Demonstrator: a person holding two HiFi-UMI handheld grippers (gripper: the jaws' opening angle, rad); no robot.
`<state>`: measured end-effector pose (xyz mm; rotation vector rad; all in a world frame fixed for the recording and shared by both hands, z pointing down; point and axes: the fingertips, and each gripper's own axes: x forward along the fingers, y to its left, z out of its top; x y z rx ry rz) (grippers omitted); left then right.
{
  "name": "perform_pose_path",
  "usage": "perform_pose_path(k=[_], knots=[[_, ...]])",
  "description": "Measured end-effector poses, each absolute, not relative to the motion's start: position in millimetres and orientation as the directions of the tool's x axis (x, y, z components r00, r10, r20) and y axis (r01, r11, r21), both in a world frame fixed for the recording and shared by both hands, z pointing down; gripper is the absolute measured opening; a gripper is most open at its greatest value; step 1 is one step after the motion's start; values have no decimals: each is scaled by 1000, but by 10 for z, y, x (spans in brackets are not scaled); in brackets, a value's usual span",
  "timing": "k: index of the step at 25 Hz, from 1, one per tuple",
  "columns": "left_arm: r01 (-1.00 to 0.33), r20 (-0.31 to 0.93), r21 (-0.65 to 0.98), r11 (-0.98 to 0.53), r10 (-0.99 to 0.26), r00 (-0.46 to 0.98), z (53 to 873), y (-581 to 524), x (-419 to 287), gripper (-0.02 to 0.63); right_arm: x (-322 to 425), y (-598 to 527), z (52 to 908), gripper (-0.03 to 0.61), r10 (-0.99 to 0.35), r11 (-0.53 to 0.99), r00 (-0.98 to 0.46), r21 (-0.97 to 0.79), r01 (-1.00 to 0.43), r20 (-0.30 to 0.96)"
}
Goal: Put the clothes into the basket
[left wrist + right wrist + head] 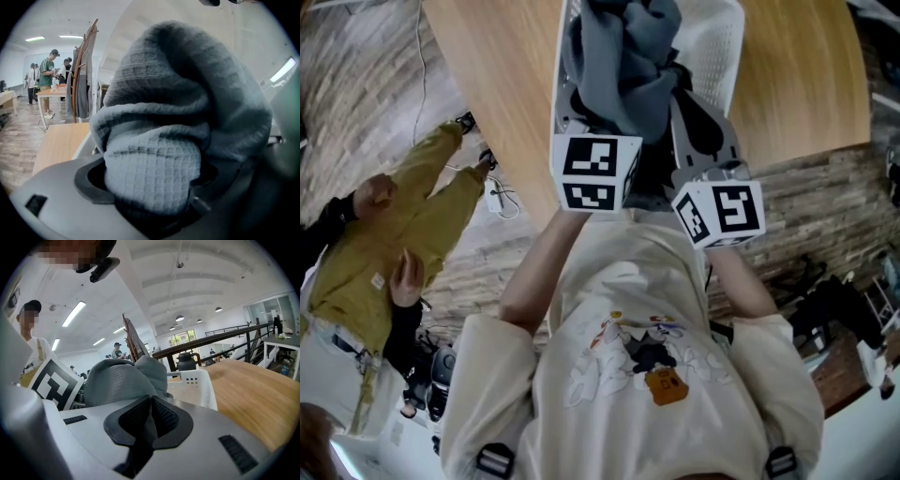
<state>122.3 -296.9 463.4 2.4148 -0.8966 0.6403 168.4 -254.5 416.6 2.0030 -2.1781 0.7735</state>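
A grey waffle-knit garment (628, 66) hangs bunched over the white plastic basket (724, 42) at the top of the head view. My left gripper (600, 108) is shut on it. In the left gripper view the cloth (154, 159) fills the space between the jaws, so my left gripper (150, 199) is mostly hidden. My right gripper (701, 127) is just right of the garment, over the basket's near side. In the right gripper view its dark pads (161, 418) meet with nothing seen between them. The garment (119, 380) and the basket (197, 385) lie just beyond.
The basket stands on a light wooden table (806, 84). A person in a mustard jacket (384, 253) stands to the left on the wood-plank floor, near cables (499, 199). A coat rack (82, 75), other people (47, 70) and a dark kettle (186, 361) are farther off.
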Motion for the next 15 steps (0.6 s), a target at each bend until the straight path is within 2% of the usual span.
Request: perform_pose_path(k=[15], knots=[[-708, 627, 296, -641, -429, 650, 4969, -2969, 1329, 420, 1780, -2613, 4345, 31, -890, -25, -149, -370, -929, 432]])
